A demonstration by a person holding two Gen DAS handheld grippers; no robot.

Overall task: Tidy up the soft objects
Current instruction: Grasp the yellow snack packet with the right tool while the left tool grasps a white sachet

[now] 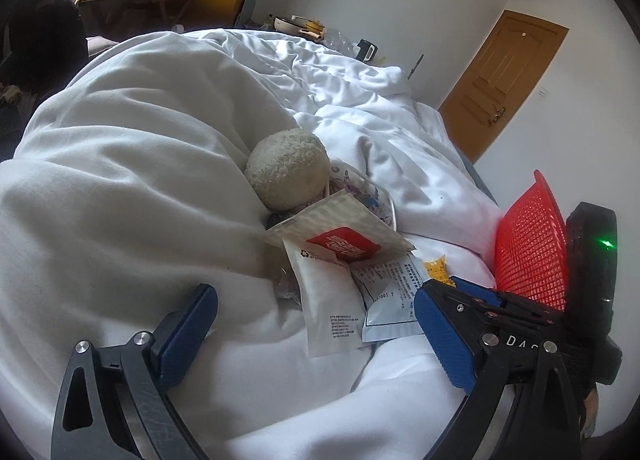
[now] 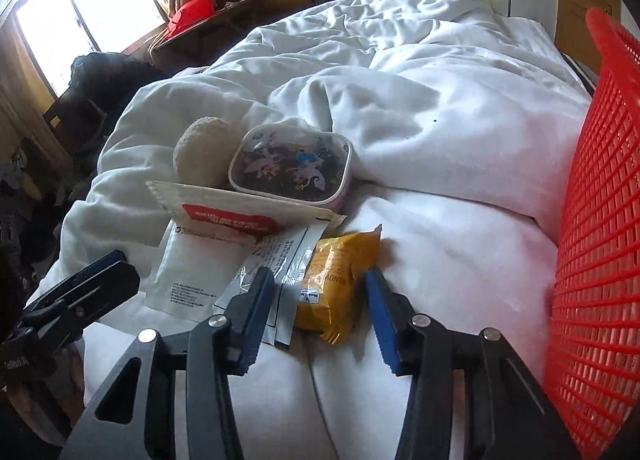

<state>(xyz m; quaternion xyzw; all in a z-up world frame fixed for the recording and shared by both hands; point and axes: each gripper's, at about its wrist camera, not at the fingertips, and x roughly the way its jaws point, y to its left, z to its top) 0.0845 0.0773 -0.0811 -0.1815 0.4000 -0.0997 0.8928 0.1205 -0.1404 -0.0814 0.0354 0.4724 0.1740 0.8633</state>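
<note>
R gripper [image 2: 320, 302] straddles yellow packet [image 2: 336, 284], pads not pressing; L gripper [image 1: 316, 324] wide, empty

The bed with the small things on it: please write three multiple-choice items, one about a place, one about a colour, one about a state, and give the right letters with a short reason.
1. Where does the red basket stand in the right wrist view?
A. at the right edge, beside the bedding
B. on the wooden desk by the window
C. on top of the fluffy ball

2. What colour is the snack packet between the fingers of the right gripper?
A. green
B. yellow
C. black

3. How do the jaws of the left gripper stand?
A. shut on the ball
B. shut on the basket
C. open, holding nothing

Answers: 1 A, the mesh wall rises along the right side next to the white duvet. 2 B, its wrapper is yellow. 3 C, its fingers stand far apart over the white pouches.
</note>
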